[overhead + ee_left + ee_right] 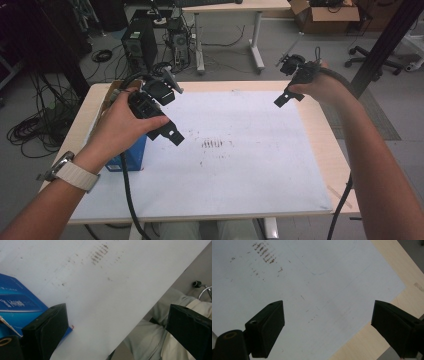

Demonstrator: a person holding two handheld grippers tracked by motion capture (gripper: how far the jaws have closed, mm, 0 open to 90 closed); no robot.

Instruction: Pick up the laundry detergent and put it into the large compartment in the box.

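A white sheet [240, 165] with dark smudges covers the wooden bench [325, 140]; computers [140, 42] stand beyond. A glossy blue box [134, 155] lies beside the spread, empty left tool [167, 131]; the right tool [282, 97] is spread too.

The box [134, 154] is bright blue with lighter blue bands and small white writing. The big sheet [240, 170] is white, with a patch of short brown stripes and tiny brown dots. The tabletop [330, 145] is pale wood. Both tongs are black. The watch strap [77, 175] is cream.
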